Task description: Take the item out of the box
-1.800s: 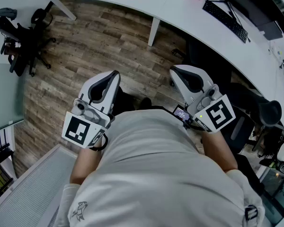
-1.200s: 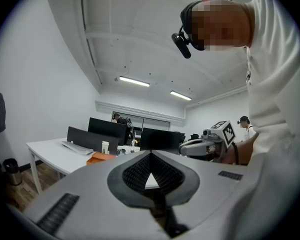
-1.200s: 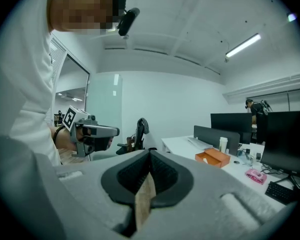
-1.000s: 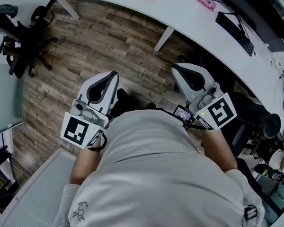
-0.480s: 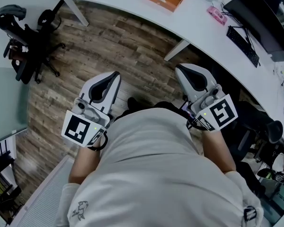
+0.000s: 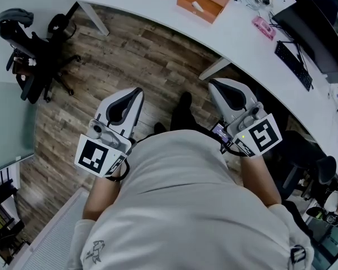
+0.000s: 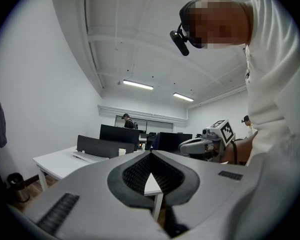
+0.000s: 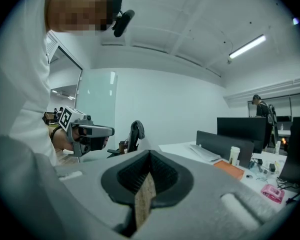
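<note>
An orange box [image 6: 205, 2] lies on the white desk [image 6: 152, 1] at the top of the head view, with a small white thing on its top. It also shows as an orange slab [image 8: 232, 169] in the right gripper view. Both grippers are held close to the person's torso, above the wooden floor and well short of the desk. My left gripper [image 6: 136, 91] [image 7: 151, 154] is shut with nothing between its jaws. My right gripper [image 6: 213, 84] [image 8: 150, 154] is shut too, and empty.
A black office chair [image 6: 29, 37] stands at the left on the wooden floor. On the desk's right part lie a pink item [image 6: 263, 28] and a black keyboard [image 6: 293, 66]. A desk leg [image 6: 216, 67] stands just ahead of my right gripper. Other people stand far off in the room.
The view has moved toward the desk, and the orange box has come into sight at the top. Both grippers stay shut in front of the torso.
</note>
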The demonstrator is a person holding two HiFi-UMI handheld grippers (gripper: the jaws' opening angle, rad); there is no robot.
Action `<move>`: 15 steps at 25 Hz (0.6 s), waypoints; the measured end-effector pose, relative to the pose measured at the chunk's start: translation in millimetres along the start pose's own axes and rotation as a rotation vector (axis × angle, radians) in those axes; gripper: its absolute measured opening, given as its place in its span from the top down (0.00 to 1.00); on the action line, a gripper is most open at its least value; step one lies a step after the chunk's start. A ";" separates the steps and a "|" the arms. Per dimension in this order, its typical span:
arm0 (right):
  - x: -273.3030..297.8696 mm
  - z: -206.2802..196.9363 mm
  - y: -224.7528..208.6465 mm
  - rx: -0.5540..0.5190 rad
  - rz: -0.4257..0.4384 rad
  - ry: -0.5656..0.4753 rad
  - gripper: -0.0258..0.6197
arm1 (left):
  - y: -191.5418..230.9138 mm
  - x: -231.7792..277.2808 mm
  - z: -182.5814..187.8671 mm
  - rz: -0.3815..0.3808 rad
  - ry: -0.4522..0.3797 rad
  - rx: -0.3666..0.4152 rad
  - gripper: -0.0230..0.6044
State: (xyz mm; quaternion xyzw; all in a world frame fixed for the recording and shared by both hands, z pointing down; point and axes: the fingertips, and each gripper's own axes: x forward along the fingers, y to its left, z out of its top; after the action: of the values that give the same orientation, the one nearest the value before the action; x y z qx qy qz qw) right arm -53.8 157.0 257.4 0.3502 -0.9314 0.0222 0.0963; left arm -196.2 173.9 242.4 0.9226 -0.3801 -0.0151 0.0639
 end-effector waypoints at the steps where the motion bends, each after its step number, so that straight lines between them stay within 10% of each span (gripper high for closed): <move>1: 3.4 -0.8 -7.5 0.004 0.004 -0.004 0.96 | 3.8 5.7 -0.5 0.010 0.001 0.002 0.97; 15: 65.8 10.9 -147.2 0.007 0.076 -0.006 0.96 | 66.9 124.3 10.2 0.098 0.022 0.000 0.97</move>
State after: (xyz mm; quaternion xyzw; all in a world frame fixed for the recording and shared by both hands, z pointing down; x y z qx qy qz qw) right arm -7.3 2.1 255.7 0.3149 -0.9443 0.0281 0.0912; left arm -155.4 38.4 243.6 0.9030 -0.4241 -0.0019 0.0687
